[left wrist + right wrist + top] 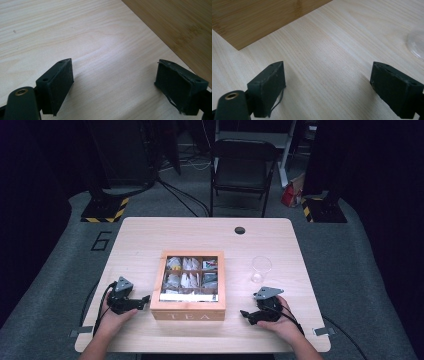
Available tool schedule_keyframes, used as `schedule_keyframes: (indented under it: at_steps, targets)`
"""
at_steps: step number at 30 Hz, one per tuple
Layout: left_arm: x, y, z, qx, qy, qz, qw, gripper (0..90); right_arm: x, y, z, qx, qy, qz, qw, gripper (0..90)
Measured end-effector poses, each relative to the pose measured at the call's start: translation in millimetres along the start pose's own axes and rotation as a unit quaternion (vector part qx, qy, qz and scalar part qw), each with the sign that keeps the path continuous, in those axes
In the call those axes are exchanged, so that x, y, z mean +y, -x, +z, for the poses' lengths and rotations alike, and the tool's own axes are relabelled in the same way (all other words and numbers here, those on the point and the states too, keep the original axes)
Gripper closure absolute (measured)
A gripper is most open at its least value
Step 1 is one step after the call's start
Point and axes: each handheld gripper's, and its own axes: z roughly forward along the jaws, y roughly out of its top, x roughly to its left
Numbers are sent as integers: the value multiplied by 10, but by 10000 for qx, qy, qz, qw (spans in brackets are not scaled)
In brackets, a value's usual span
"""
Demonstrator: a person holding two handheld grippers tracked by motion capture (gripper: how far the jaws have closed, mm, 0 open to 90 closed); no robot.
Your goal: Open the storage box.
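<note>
Both tools [145, 299] [244, 314] open, flanking tea box [188, 312] w/ nothing gripped.

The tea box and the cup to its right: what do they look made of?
Tea box: wood, possibly bamboo, with a smooth honey-toned finish; fine grain shows on its side in the left gripper view, and its lid looks like a clear pane over the tea bags. Cup: clear and colourless, glass or plastic; the table shows through it.
</note>
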Motion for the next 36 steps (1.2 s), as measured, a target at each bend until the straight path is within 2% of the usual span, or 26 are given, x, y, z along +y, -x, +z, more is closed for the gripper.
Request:
schedule_keyframes:
  at_steps: [13, 19, 23, 24, 27, 30, 31, 32, 33, 36]
  targets:
    - [19, -18, 26, 94, 30, -76, 9999, 145, 3, 9, 4, 16, 11, -53, 10000, 118]
    - [18, -25, 19, 65, 13, -53, 10000, 146, 4, 10, 3, 18, 1, -53, 10000, 119]
    - [25, -62, 1, 111, 33, -89, 9999, 202, 0, 12, -8, -46, 38, 64, 10000, 163]
    - [32, -74, -3, 77, 15, -171, 9998, 240, -3, 13, -9, -62, 61, 59, 9999, 176]
    - [57, -103, 16, 96, 35, -265, 9996, 252, -19, 13, -39, -61, 75, 77, 9999, 232]
    - [95, -133, 32, 125, -1, -362, 9993, 290, -30, 3, -93, -106, 37, -13, 9999, 332]
    - [107, -153, 30, 94, -9, -418, 9991, 296, -37, -15, -122, -189, 22, -87, 9998, 338]
    - [109, -165, 38, 117, 71, -487, 9987, 298, -40, -22, -145, -278, 4, -268, 9993, 342]
    - [123, -185, 25, 114, 14, -507, 9987, 299, -36, -50, -181, -321, 17, -307, 9990, 343]
    - [152, -214, -21, 151, 133, -531, 9984, 299, -25, -66, -205, -314, 79, -265, 9991, 345]
